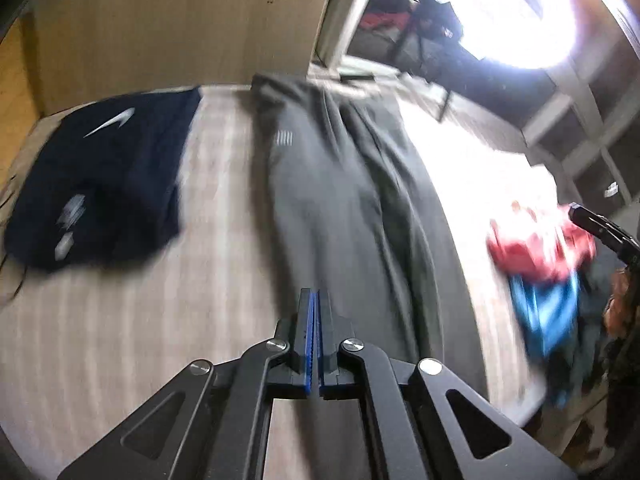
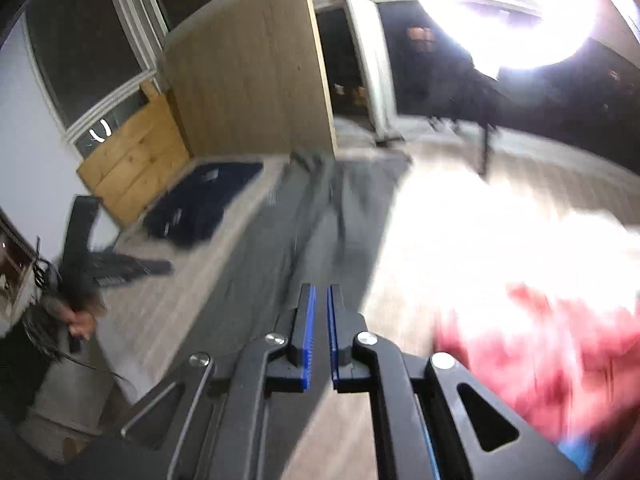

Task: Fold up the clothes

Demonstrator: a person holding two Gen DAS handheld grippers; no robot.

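Grey trousers (image 1: 340, 200) lie stretched lengthwise on the striped beige bed (image 1: 120, 340); they also show in the right wrist view (image 2: 304, 216). My left gripper (image 1: 317, 292) is shut and empty, hovering above the near end of the trousers. My right gripper (image 2: 321, 288) has its jaws a narrow gap apart and holds nothing, above the trousers' near right edge. A folded navy garment (image 1: 104, 184) with a white swoosh lies at the far left of the bed, also in the right wrist view (image 2: 204, 204). A red and blue clothes pile (image 1: 540, 264) lies on the right; it also shows in the right wrist view (image 2: 540, 360).
A wooden wardrobe (image 2: 256, 80) and wooden headboard (image 2: 132, 168) stand behind the bed. A bright light (image 1: 516, 12) washes out the upper right. The other gripper's tip (image 1: 600, 228) shows at the right edge. A doorway (image 2: 344, 60) is beyond the bed.
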